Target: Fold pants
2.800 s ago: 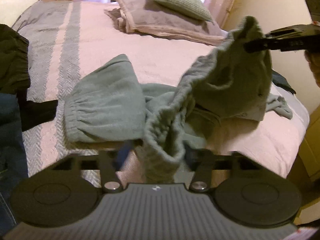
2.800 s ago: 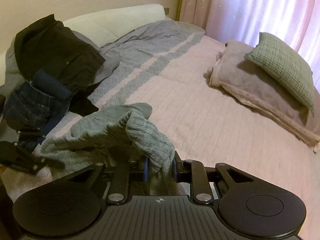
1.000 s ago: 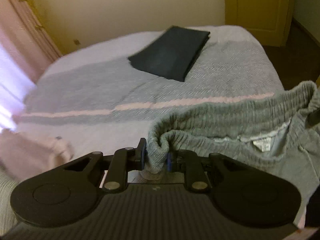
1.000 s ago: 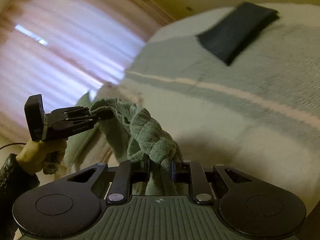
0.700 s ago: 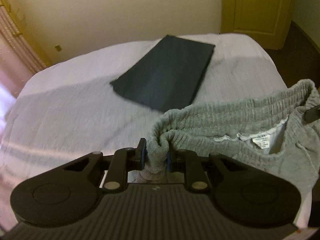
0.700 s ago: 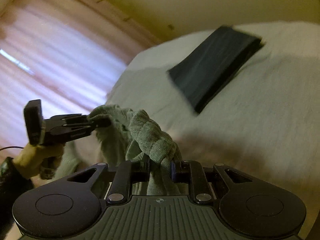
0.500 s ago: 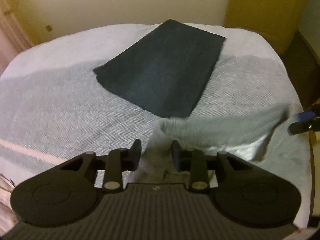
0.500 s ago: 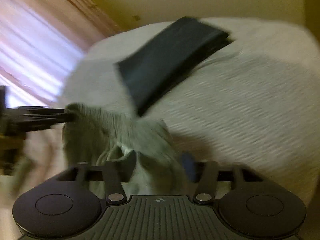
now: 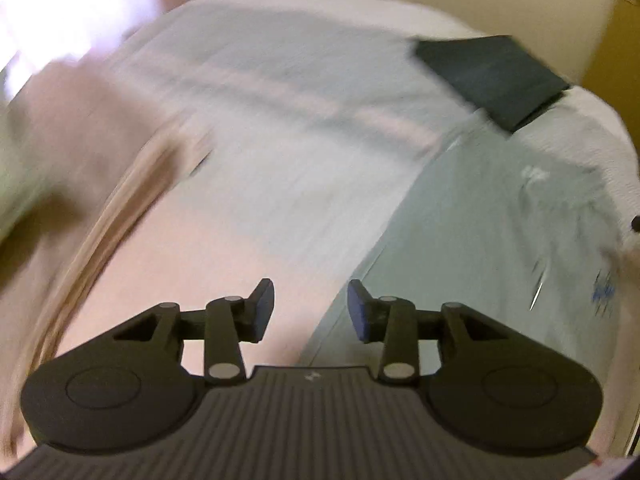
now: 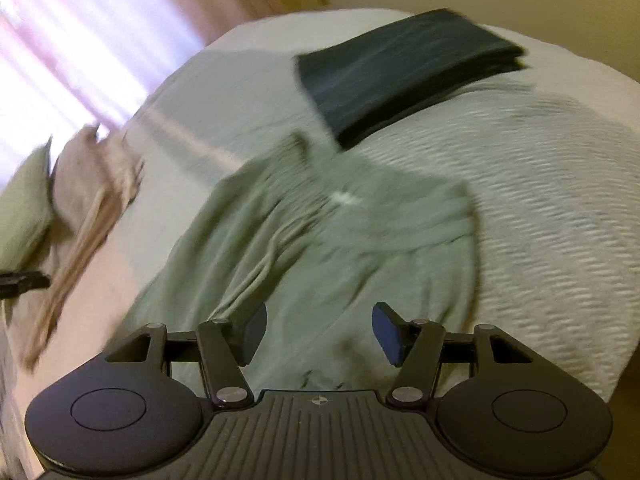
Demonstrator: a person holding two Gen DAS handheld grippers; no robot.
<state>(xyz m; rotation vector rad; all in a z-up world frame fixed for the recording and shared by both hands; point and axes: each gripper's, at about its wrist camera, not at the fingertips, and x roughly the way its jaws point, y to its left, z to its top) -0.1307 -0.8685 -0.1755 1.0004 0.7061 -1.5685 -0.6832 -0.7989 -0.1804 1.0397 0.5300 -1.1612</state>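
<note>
The grey-green sweatpants (image 10: pixel 320 240) lie spread on the bed, waistband end toward the dark folded garment; both views are motion-blurred. My right gripper (image 10: pixel 319 334) hovers open over the near part of the pants, nothing between its fingers. In the left wrist view the pants (image 9: pixel 480 240) stretch along the right side. My left gripper (image 9: pixel 311 309) is open and empty, at the pants' left edge above the pink-and-grey bedspread (image 9: pixel 260 140).
A dark folded garment (image 10: pixel 404 68) lies on the bed just beyond the pants, also at upper right (image 9: pixel 496 76) in the left wrist view. Pillows (image 10: pixel 60 184) sit toward the curtained window (image 10: pixel 92 36). The bed's edge drops off at right (image 10: pixel 592 280).
Both grippers held the pants' waistband in the air and swung toward the dark garment; they have since opened and let go, and the pants now lie on the bed.
</note>
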